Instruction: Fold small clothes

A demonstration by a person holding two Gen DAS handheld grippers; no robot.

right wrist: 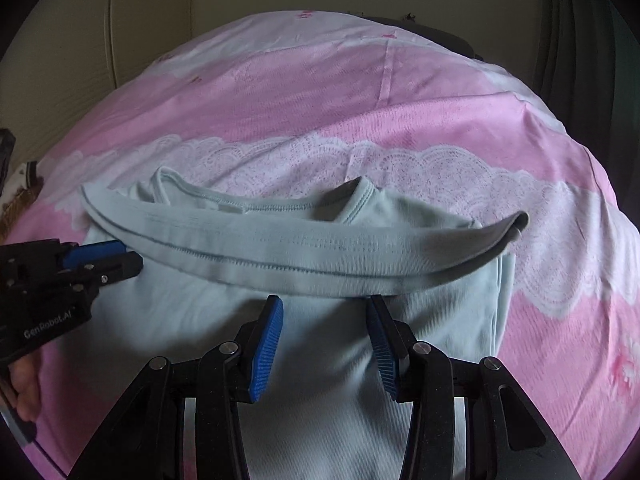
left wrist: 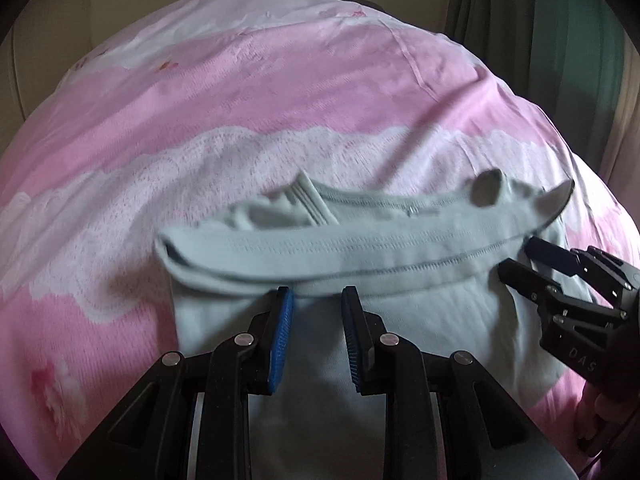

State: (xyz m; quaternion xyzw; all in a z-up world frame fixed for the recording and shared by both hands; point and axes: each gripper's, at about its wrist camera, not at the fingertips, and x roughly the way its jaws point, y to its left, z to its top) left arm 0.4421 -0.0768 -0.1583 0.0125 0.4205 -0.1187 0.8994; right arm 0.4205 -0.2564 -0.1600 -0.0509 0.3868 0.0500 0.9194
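Observation:
A small pale blue-green top (left wrist: 360,256) lies on the pink bed cover, its hem band folded up over the neckline; it also shows in the right wrist view (right wrist: 320,248). My left gripper (left wrist: 318,292) is open, its fingertips at the near edge of the hem band, holding nothing. My right gripper (right wrist: 326,302) is open, its fingertips just below the hem band, holding nothing. The right gripper shows at the right in the left wrist view (left wrist: 520,258). The left gripper shows at the left in the right wrist view (right wrist: 128,254), by the garment's left edge.
The pink and white lace-print bed cover (left wrist: 240,112) spreads all around the top. A cream wall or headboard (right wrist: 140,20) stands beyond it. Dark green curtains (left wrist: 560,40) hang at the far right.

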